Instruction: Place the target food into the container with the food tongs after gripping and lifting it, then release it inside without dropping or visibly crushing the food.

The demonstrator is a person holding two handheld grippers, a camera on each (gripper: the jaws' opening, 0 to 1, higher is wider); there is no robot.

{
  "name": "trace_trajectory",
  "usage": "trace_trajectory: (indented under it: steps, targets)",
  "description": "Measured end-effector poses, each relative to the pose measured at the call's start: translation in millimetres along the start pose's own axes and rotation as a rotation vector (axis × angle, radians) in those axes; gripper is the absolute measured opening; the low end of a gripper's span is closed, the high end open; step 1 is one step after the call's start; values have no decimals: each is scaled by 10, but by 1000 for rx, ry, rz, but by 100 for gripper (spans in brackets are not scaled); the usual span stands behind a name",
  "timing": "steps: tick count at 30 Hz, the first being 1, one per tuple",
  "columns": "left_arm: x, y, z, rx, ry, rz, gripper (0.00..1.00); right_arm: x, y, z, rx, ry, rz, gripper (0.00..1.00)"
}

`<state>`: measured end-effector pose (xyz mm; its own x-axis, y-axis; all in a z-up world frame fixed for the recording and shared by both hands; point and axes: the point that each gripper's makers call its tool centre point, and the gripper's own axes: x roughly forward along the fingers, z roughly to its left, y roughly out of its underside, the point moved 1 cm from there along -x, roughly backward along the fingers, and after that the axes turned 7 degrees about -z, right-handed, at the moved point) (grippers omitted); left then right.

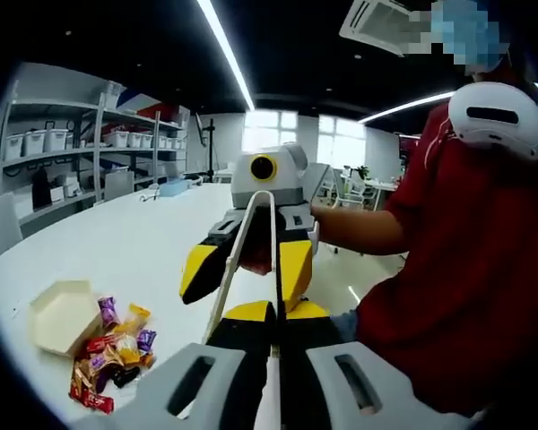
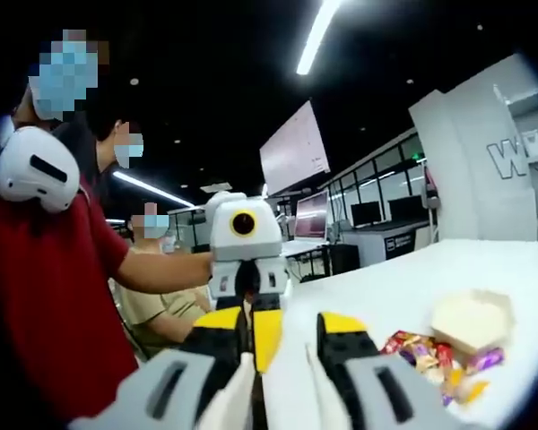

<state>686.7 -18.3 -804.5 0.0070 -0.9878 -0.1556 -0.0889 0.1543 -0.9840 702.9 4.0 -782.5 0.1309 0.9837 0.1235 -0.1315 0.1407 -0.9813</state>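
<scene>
White food tongs stand up out of my left gripper, whose yellow-tipped jaws are shut on them. The tongs' far end reaches between the spread jaws of my right gripper, which faces the left one and is open. In the right gripper view my right gripper stands open, with the left gripper just beyond it. A beige hexagonal container sits empty on the white table. Beside it lies a heap of wrapped candies. Both grippers are held above the table, away from the candies.
A person in a red shirt holds the grippers at the table's edge. Another person sits behind. Shelves with white bins line the far wall, and desks with monitors stand beyond the table.
</scene>
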Motion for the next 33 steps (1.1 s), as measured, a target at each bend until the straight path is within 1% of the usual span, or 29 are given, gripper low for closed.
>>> trace_trajectory:
  steps: [3,5,6,8,10,12,16,18,19,20,21,22,23,24,26,27,28,30,33]
  targets:
    - [7,-20,-22,20,7,-8,1,-23,-21,26,-8,-8,-2,26]
    - [3,-69,-43,17,17,-32,1,-40,-66,64,-9,-25,-23,24]
    - [5,-78,-48,15,16,-38,1,-47,-88,71,-17,-21,-26,23]
    - [11,-124,-24,66,1,-70,1,-48,-134,53,-28,-8,-49,22]
    - [9,-145,-30,81,-15,-85,1,-62,-163,38,-11,0,-67,21]
    - [9,-148,-36,77,-20,-83,3,-62,-176,39,14,6,-74,20]
    - [-9,-84,-31,41,-33,-55,9,-80,-217,30,9,17,-96,20]
    - [-6,-70,-37,39,-37,-51,9,-91,-273,32,17,17,-126,19]
    - [-5,-77,-34,45,-40,-56,7,-94,-286,35,20,16,-133,20]
    - [-8,-102,-25,54,-46,-67,2,-89,-295,47,34,10,-139,20]
    - [-14,-113,-11,68,-50,-68,2,-86,-297,67,50,0,-141,20]
    - [-19,-120,-24,62,-39,-69,1,-87,-305,40,36,6,-142,21]
    - [-23,-128,-40,26,-31,-67,1,-92,-310,52,26,5,-145,22]
    - [-28,-141,-53,14,-21,-60,1,-92,-308,70,17,-1,-144,24]
    - [-33,-152,-72,43,-11,-58,1,-99,-295,78,12,-14,-134,25]
    - [-24,-146,-77,49,-7,-54,0,-100,-320,89,-37,-24,-146,25]
    - [-21,-149,-73,48,-6,-56,0,-110,-306,109,-74,-28,-131,25]
    - [-13,-158,-90,-5,3,-63,0,-115,-282,87,-9,-23,-109,26]
    - [13,-127,-92,8,-1,-67,0,-130,-245,75,20,-21,-92,26]
